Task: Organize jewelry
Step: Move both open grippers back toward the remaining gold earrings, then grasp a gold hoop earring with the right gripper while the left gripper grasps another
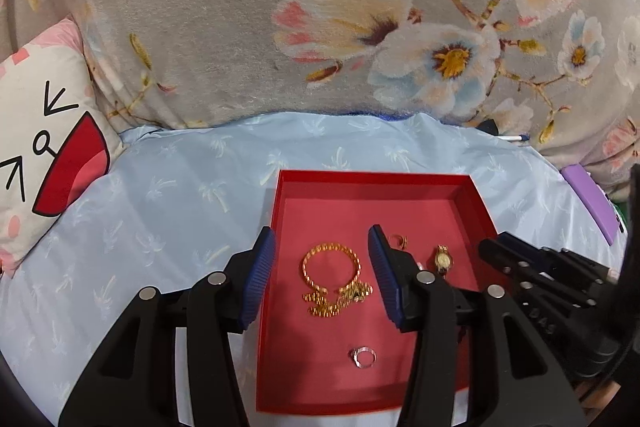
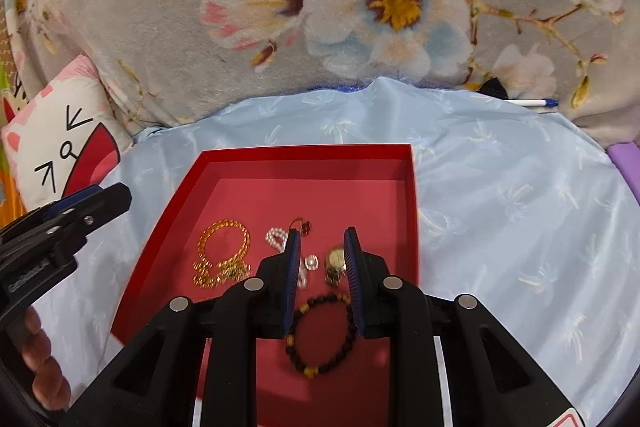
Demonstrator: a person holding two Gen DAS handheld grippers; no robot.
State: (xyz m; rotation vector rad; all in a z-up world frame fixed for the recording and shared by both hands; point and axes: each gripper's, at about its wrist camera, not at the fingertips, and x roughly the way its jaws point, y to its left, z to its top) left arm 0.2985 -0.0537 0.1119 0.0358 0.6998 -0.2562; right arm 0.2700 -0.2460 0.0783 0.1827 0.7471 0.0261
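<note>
A red tray point(image 1: 340, 187) point(image 2: 224, 163) lies on the light blue sheet. In it are a gold chain bracelet point(image 1: 332, 275) point(image 2: 224, 251), a small gold watch point(image 1: 442, 259) point(image 2: 335, 261), a gold ring point(image 1: 399, 239) point(image 2: 302, 225), a silver ring point(image 1: 363, 357), a pearl piece point(image 2: 276, 237) and a dark bead bracelet point(image 2: 320, 335). My left gripper point(image 1: 322, 267) is open and empty above the gold chain. My right gripper point(image 2: 322, 267) is open and empty, above the tray near the watch and bead bracelet.
A flowered grey blanket point(image 1: 280, 7) rises behind the sheet. A cartoon pillow point(image 1: 44, 147) lies at the left. A purple object point(image 1: 592, 203) and a white pen point(image 2: 532, 103) lie at the right. The right gripper's body shows in the left wrist view point(image 1: 552, 279).
</note>
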